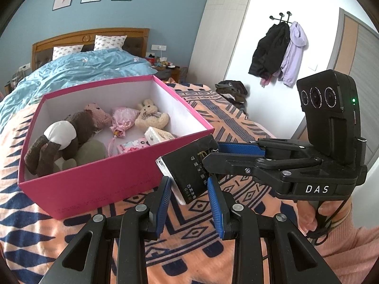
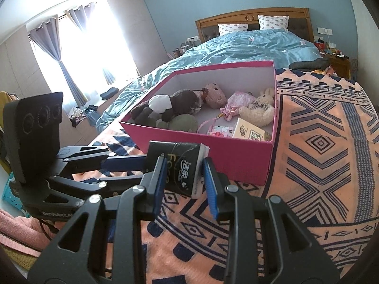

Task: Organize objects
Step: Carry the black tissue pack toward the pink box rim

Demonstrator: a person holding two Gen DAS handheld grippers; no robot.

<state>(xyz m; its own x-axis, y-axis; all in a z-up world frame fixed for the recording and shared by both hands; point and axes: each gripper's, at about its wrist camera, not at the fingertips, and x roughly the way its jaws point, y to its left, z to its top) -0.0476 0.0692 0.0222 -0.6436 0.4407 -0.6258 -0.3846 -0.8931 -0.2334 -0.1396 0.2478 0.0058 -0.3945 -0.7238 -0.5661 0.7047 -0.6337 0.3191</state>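
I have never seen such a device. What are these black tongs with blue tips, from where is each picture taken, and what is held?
They are two hand-held grippers, with no robot; a person's hand holds the right one. Each carries a camera looking along its fingers, so each picture shows its own gripper at the bottom and the other at the side. The left gripper and the right gripper are both shut on one black tissue pack, held over a patterned blanket on a bed. Just beyond stands an open pink box holding plush toys and small packets.
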